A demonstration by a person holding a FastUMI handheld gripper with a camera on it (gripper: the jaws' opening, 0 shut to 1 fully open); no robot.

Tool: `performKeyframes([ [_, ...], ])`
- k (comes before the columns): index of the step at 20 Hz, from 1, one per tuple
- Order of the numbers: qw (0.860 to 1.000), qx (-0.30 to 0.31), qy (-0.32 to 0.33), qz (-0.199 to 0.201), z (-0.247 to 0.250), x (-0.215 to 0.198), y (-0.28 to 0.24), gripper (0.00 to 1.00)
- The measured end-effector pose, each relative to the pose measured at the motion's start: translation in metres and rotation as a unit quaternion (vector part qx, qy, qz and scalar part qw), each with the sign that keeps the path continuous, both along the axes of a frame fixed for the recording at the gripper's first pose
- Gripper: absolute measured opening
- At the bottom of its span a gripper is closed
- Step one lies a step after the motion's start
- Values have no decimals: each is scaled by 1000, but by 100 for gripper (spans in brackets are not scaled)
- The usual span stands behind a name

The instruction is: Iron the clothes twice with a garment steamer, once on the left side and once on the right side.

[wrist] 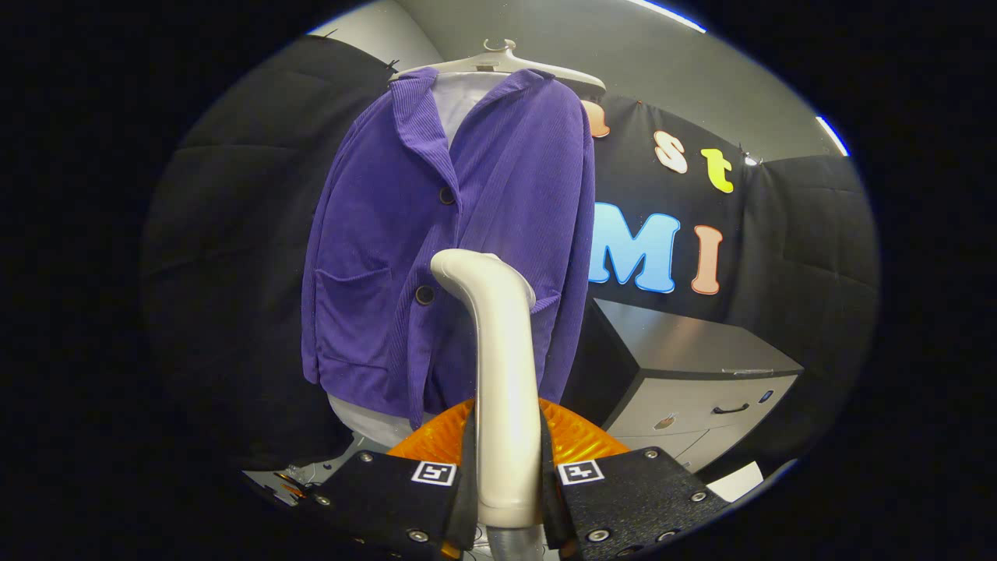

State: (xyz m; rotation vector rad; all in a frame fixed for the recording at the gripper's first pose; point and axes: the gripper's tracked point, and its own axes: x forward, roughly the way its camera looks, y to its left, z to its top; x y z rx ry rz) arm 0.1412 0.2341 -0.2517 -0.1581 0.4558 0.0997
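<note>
At the bottom centre, the gripper [508, 477] has both fingers pressed tight on the white garment steamer [502, 374] — its head curves up just before the purple corduroy jacket [452, 234], hung on a white hanger [498, 62] at upper centre.

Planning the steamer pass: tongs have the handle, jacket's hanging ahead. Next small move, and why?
Probably ease the steamer forward, onto one front panel. The tongs are shut on its handle; its head sits around the lower button of the purple jacket, and I can't tell whether it touches the cloth.
</note>
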Motion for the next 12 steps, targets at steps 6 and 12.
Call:
performKeyframes([
  [6,1000,-8,29,8,-35,-21,-6,33],
  [12,996,-5,87,36,-67,-61,4,33],
])
